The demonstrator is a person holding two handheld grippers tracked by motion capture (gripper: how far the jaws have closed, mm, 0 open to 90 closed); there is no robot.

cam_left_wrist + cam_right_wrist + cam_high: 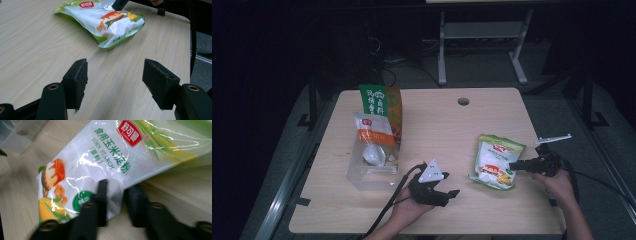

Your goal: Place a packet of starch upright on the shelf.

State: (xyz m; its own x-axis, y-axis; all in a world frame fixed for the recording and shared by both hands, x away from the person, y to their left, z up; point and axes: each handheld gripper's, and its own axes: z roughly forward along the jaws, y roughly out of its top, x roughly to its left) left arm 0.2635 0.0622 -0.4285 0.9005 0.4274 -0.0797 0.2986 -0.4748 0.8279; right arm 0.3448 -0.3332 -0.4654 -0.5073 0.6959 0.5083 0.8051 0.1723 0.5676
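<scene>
On the left of the table (pixel 437 120) a clear bin (pixel 373 172) is sitting with two upright bags in it: a green and orange bag (pixel 384 102) at the back and a white and orange pouch (pixel 373 132) leaning in front of it, with a white lump showing behind the bin's clear wall. Just right of the bin, near the front edge, the left gripper (pixel 451 196) is resting in the person's left hand (pixel 409 210), its fingers (pixel 77 77) standing wide apart over bare wood with nothing between them, and pointing toward the starch bag (pixel 497 161). That bag, white with green edges and a corn picture, is lying flat on the right half of the table, well apart from the bin; it is also showing at the top of the left gripper view (pixel 105 21). At its right edge the right gripper (pixel 512 165) is reaching in level from the person's right hand (pixel 557 182). In the right gripper view the fingers (pixel 101 195) are straddling the bag's lower edge (pixel 100 165), one lying over the film and one beside it, pinching the bag's side.
</scene>
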